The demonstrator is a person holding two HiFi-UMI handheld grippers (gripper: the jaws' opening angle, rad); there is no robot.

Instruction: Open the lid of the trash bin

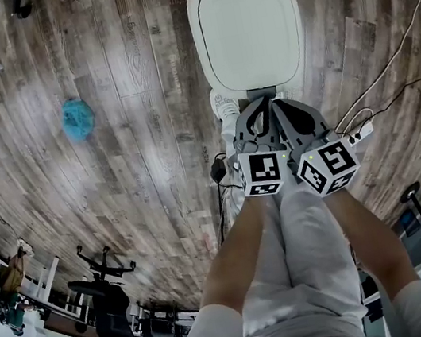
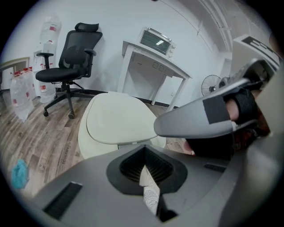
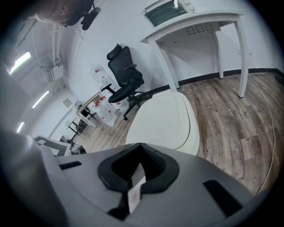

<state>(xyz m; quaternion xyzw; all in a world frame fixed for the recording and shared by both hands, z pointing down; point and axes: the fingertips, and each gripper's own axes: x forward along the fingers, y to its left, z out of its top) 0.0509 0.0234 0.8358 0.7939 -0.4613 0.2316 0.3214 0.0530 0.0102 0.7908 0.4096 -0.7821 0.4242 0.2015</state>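
Observation:
The white trash bin (image 1: 251,31) stands on the wood floor straight ahead, and its lid (image 1: 250,26) lies flat and closed. It fills the middle of the left gripper view (image 2: 117,119) and of the right gripper view (image 3: 164,119). My left gripper (image 1: 263,101) and right gripper (image 1: 274,101) are held side by side just in front of the bin's near edge, slightly above it. Both are shut with nothing between their jaws (image 2: 144,146) (image 3: 140,145). The right gripper's body (image 2: 199,119) shows at the right of the left gripper view.
A blue crumpled object (image 1: 77,118) lies on the floor to the left. Cables and a power strip (image 1: 357,132) run at the right. A black office chair (image 2: 71,57) and a white table (image 2: 155,57) with an oven stand behind the bin. My shoe (image 1: 223,105) is beside the bin.

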